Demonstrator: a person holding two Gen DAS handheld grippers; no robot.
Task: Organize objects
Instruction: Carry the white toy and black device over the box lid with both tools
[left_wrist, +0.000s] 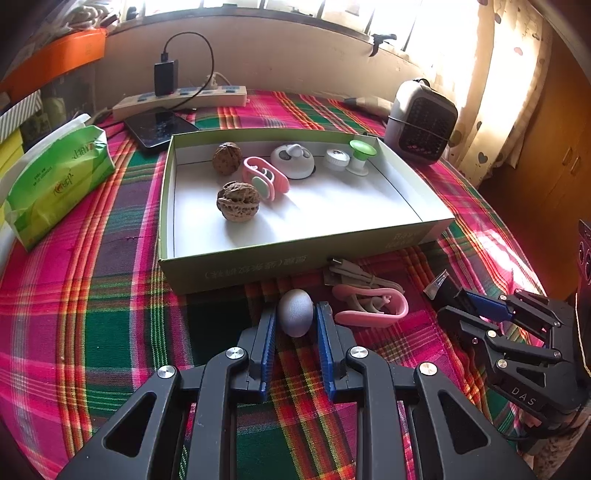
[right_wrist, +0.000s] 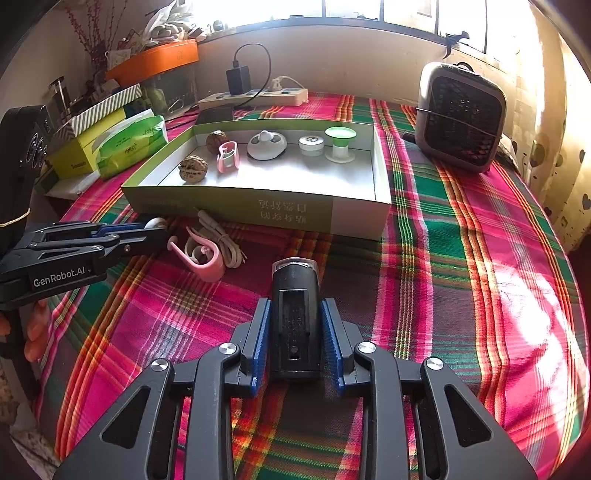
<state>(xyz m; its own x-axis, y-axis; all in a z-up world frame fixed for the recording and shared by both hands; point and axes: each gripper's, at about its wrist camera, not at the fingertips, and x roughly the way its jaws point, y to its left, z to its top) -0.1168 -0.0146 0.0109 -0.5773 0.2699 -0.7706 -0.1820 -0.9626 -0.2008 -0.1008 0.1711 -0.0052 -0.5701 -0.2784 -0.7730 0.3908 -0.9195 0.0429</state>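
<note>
Squeezing a small grey bumpy egg-shaped ball (left_wrist: 295, 312) on the checked cloth (left_wrist: 110, 314) just before the green cardboard box (left_wrist: 236, 264), left gripper (left_wrist: 295, 314) shut tight on it, right gripper (right_wrist: 295, 314) clamping a smooth black boxy light (right_wrist: 295, 317), soft pink clip (left_wrist: 373, 308) nearby, wrinkly walnuts (left_wrist: 238, 201) inside the box.

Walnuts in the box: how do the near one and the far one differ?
The near walnut lies out on the open white floor of the box; the far walnut sits back by the rear wall. The near walnut is lit and shows deep ridges; the far walnut is shaded and looks darker. The pink clip lies beside both. Both are brown, wrinkled and loose.
</note>
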